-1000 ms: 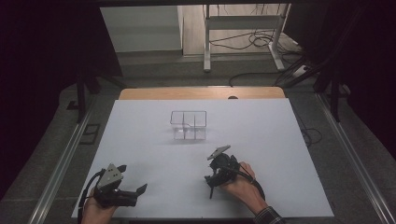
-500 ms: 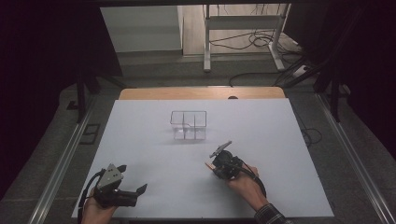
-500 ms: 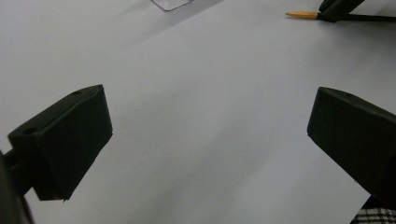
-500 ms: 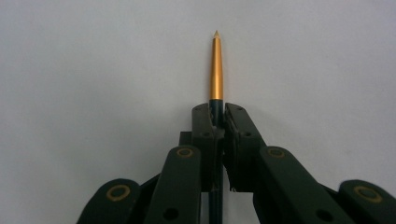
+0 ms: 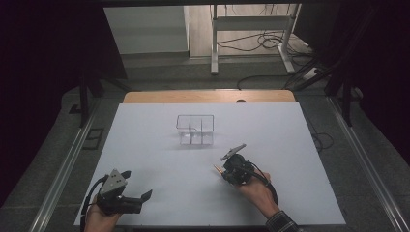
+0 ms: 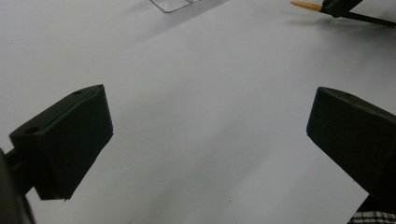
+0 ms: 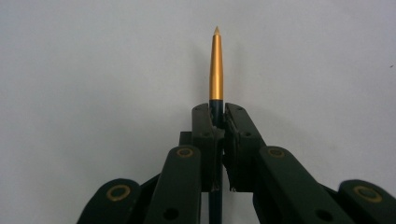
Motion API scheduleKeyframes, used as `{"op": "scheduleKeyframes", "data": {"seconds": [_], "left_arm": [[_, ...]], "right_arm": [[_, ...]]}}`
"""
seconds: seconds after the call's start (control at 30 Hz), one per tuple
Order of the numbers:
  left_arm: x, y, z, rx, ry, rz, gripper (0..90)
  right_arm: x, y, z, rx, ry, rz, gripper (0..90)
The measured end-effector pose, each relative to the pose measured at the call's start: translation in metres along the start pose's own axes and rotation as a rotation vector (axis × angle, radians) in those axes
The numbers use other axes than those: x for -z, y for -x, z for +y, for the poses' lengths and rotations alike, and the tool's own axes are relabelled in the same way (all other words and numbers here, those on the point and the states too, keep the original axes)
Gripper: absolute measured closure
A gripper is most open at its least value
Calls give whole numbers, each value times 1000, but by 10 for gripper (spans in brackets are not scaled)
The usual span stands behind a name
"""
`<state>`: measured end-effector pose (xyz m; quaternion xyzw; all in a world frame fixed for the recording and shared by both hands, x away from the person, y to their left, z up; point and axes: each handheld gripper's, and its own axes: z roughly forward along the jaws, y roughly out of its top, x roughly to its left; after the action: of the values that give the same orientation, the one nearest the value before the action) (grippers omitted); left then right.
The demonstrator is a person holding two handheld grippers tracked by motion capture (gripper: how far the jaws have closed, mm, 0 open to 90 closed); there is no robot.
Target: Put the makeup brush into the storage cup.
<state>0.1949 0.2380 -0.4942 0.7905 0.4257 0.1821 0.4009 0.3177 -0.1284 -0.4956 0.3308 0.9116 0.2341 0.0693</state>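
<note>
Left gripper [image 5: 138, 199]: held low at the near left edge of the white table [image 5: 145, 145]; its jaws are seen standing wide apart, with only bare tabletop between them and nothing touched.
Cut off: the left gripper's right jaw is clipped by the frame edge in the left gripper view, and a scrap of checked sleeve [image 6: 373, 217] is glimpsed at the bottom corner.
Right gripper [image 7: 216, 119]: carried at the near right of the table, its jaws having just been closing and now clamped together on the pen [image 7: 216, 60].
Pen: a dark barrel is gripped between the pads, the gold pointed tip left jutting forward over the table; the rear of the barrel is hidden behind the linkage.
Hard to make out: in the high view the pen [image 5: 217, 168] is reduced to a small orange sliver at the gripper's left.
Clear box [image 5: 195, 129]: a divided transparent container is seen at mid-table, well apart from both grippers; its contents cannot be told.
</note>
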Motion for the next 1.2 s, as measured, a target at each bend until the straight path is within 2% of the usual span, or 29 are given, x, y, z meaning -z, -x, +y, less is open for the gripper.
{"op": "scheduleKeyframes", "data": {"seconds": [0.27,1.0,1.07,1.2], "left_arm": [[1,-1,1,23,5,-13,11],[3,-2,4,76,36,-48,12],[3,-2,4,87,42,-57,11],[6,-2,8,122,75,-105,11]], "right_arm": [[14,0,2,-3,57,13,827],[43,0,8,4,142,30,835],[44,0,8,4,145,32,834],[48,-2,7,11,170,25,834]]}}
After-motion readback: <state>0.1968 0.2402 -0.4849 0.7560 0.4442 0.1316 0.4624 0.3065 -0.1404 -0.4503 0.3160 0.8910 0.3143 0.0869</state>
